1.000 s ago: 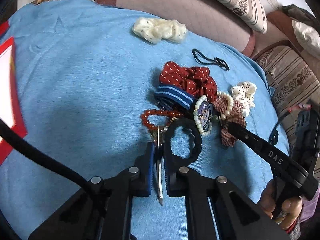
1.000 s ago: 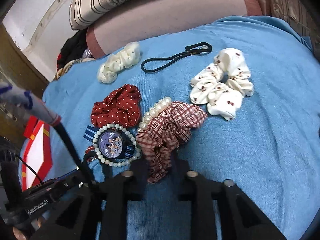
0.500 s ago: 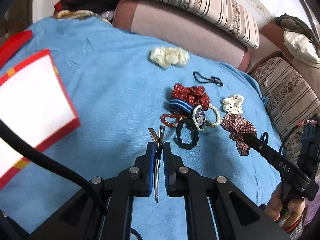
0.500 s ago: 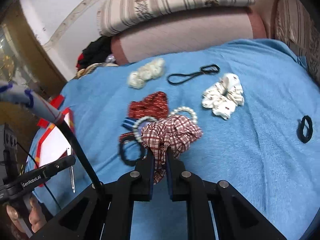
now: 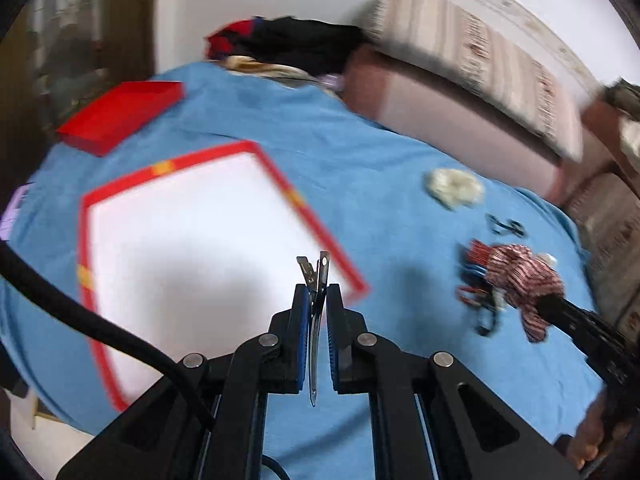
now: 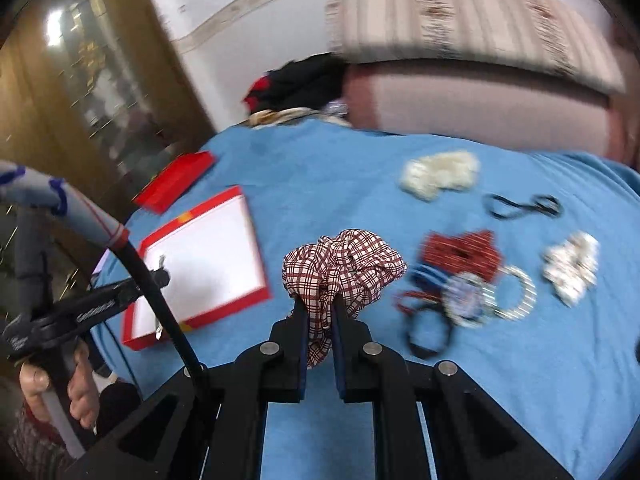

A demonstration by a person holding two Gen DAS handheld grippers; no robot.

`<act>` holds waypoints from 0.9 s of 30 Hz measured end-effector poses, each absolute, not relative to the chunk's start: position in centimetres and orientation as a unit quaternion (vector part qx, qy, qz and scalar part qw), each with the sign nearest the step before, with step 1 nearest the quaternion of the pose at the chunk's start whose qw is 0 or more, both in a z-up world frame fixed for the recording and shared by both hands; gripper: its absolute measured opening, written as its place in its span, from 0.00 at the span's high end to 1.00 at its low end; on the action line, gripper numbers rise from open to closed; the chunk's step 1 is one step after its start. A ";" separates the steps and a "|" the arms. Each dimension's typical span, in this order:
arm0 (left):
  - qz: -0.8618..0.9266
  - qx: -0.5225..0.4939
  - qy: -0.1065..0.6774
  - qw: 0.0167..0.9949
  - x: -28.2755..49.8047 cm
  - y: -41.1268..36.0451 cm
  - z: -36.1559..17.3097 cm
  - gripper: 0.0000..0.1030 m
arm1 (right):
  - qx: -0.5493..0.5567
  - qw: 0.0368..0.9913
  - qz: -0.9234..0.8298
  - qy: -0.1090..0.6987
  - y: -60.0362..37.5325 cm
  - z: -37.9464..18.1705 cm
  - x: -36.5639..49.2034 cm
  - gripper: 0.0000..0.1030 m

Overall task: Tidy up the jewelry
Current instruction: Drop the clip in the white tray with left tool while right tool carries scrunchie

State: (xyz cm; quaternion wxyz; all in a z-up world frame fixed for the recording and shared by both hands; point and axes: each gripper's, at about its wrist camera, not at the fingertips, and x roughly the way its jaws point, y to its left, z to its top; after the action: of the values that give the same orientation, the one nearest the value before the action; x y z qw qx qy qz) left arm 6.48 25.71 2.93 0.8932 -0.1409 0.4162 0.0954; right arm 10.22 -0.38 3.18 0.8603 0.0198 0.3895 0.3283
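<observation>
Blue cloth (image 5: 380,184) w/ red-rimmed box (image 5: 192,248), sofa cushions (image 6: 472,92) behind.

An open box (image 6: 200,260) lies on the bed (image 6: 320,184) toward its left edge, with a lid (image 6: 176,184) just behind it, nearer the far-left corner. A heap of accessories (image 6: 464,280) sits toward the right side. Behind that heap lie a fluffy scrunchie (image 6: 440,174) and, to its right, a thin hair tie (image 6: 520,205). A spotted scrunchie (image 6: 572,268) lies right of the heap. Cushions (image 6: 480,92) and a pile of clothes (image 6: 304,84) line the bed's far edge.
</observation>
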 end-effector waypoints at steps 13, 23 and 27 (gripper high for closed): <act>0.179 -0.163 0.441 0.864 12.8 39.9 -0.3 0.92 | -0.025 0.804 0.413 0.427 18.3 -0.6 15.5 0.89; 0.203 -0.159 0.451 0.855 15.9 43.6 -2.8 0.92 | -0.056 0.792 0.403 0.456 23.8 -4.1 18.8 0.84; 0.212 -0.154 0.453 0.852 15.8 44.0 -3.3 0.85 | -0.066 0.797 0.393 0.454 23.6 -4.1 19.1 0.58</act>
State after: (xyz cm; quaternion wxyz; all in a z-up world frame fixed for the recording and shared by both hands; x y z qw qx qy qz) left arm 15.80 43.95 -3.34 0.8523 -0.1542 0.4526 0.2120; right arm 19.07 23.57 -4.10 0.7970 -0.0663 0.4540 0.3928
